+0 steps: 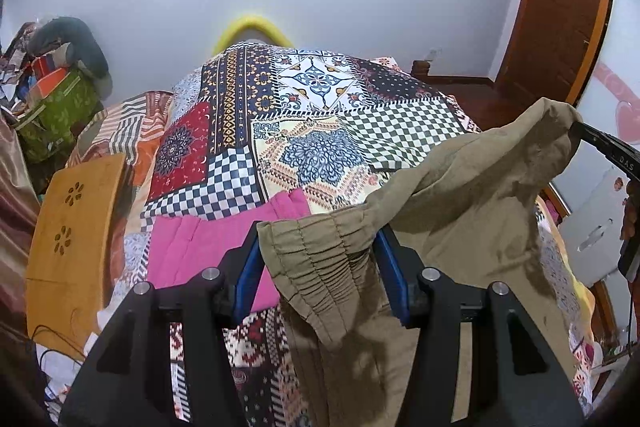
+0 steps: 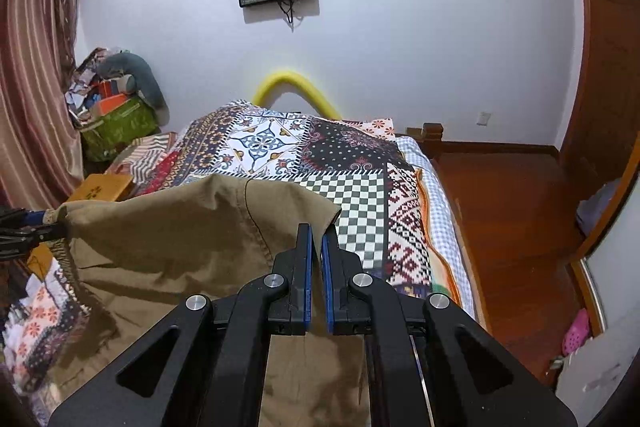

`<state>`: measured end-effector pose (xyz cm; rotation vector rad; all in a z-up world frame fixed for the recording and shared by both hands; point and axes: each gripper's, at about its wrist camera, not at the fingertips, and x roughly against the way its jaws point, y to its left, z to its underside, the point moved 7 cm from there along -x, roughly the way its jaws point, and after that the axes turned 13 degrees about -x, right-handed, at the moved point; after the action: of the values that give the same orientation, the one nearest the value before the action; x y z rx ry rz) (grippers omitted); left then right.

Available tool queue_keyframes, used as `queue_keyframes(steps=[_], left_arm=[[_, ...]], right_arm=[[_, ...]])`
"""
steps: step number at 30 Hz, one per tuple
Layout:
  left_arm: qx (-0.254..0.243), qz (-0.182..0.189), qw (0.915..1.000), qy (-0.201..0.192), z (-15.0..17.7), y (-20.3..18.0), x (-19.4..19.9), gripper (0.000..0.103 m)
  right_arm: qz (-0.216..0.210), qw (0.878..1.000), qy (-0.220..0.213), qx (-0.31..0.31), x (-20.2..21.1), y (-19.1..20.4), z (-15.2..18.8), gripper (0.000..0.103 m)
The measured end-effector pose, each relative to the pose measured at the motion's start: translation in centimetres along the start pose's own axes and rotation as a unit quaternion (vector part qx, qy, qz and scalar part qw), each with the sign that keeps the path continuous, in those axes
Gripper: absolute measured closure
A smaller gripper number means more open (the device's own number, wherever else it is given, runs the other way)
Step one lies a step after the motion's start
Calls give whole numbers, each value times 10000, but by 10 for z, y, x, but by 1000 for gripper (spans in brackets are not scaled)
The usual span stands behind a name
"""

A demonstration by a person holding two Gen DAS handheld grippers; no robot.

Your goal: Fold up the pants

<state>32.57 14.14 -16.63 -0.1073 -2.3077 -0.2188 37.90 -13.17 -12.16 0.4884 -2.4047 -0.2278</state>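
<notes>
Khaki pants [image 1: 460, 187] hang stretched between my two grippers above the patchwork bedspread [image 1: 320, 107]. In the left wrist view my left gripper [image 1: 320, 231] is shut on the bunched elastic waistband, which fills the gap between the blue pads [image 1: 248, 267]. The other end of the waist rises to the upper right, where my right gripper [image 1: 576, 129] pinches it. In the right wrist view the right gripper [image 2: 316, 229] is shut on a corner of the pants [image 2: 180, 227]. The cloth sags away to the left gripper [image 2: 52, 223] at the far left edge.
A pink garment [image 1: 224, 247] lies on the bed under the left gripper. An orange wooden lap table [image 1: 80, 227] and a green bag with piled things [image 1: 60, 107] stand to the left. Wooden floor [image 2: 500, 207] runs along the bed's right side.
</notes>
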Motion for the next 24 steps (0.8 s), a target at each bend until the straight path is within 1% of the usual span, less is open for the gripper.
queue_keyframes(steps=[3, 13, 18, 24], left_arm=[[-11, 11, 10000, 4, 8, -6, 11, 50], [-89, 99, 9999, 26, 45, -26, 41, 50], [-72, 212, 9997, 50, 68, -37, 50, 50], [-64, 330, 9992, 195, 106, -52, 57, 50]], right_arm=[[11, 10000, -26, -6, 13, 2, 9, 99], [-137, 9994, -71, -318, 58, -7, 44, 99], [-153, 9987, 118, -479, 74, -14, 72, 99], [-117, 9970, 466, -610, 86, -17, 117, 99]])
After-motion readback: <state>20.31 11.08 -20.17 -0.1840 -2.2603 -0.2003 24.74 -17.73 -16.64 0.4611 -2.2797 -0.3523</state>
